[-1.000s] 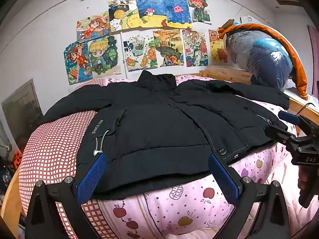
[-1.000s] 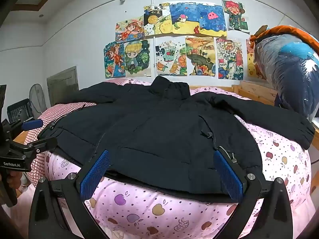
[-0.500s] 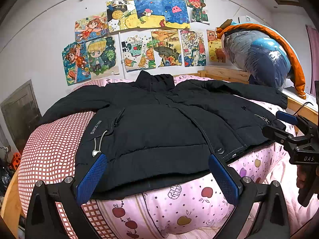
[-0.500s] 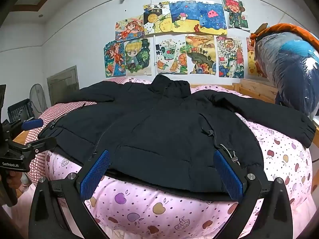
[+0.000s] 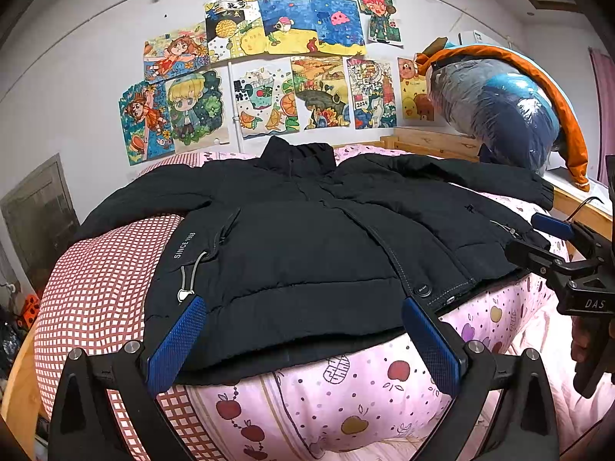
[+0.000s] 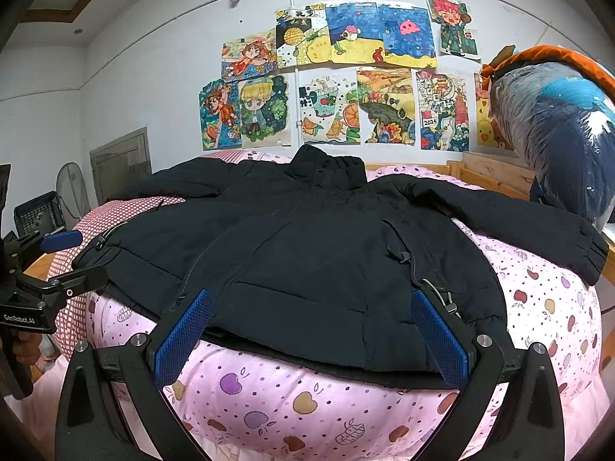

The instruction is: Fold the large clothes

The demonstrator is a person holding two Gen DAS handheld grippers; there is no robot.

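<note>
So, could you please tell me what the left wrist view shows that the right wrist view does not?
Only the left wrist view shows the white "SINCE" lettering on the jacket and the snap button at its hem. Only the right wrist view shows the standing fan and a dark crate by the wall. Both show the black jacket spread flat on the bed, the wall drawings, the bagged bedding, and both pairs of fingers wide apart, holding nothing.

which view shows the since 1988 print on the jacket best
The left wrist view: the white print runs along the black jacket near its toggle cord, facing the camera. In the right wrist view that side of the jacket lies foreshortened and no lettering is legible.
</note>
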